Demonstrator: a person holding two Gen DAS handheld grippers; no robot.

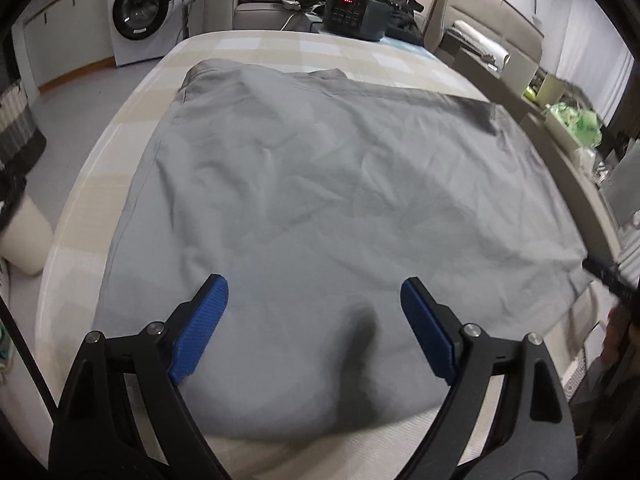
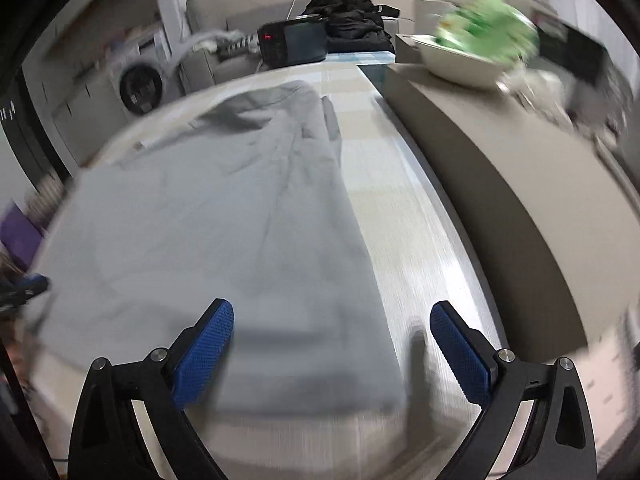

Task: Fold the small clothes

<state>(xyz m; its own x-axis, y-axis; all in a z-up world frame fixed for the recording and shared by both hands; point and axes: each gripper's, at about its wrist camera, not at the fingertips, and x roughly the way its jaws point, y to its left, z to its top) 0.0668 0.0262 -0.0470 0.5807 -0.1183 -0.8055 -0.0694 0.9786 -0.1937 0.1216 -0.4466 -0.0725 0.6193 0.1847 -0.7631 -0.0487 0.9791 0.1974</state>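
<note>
A grey garment (image 1: 320, 208) is lying spread across the checked beige table (image 1: 256, 46), filling the middle of the left wrist view from the upper centre down to the lower edge, creased in soft ridges and with a narrower part reaching toward the upper left. The left gripper (image 1: 314, 300) is hanging over the near hem at the bottom of that view, its blue pads (image 1: 202, 328) standing wide apart with only cloth showing below the gap and nothing pressed between them. In the right wrist view, which is smeared by motion, the same garment (image 2: 208, 232) is occupying the left and centre, its right edge running down the frame beside a bare strip of table (image 2: 404, 216). The right gripper (image 2: 332, 316) is sitting at the bottom of that view with its jaws spread wide and gripping nothing; its left pad (image 2: 208, 352) is over the cloth and its right pad is over the bare table. At the top centre of both views a dark appliance (image 1: 352, 10) with a red display is standing at the far end of the table, with a washing machine (image 1: 140, 8) in the upper left and a bowl of green things (image 2: 480, 52) blurred in the upper right of the right wrist view
</note>
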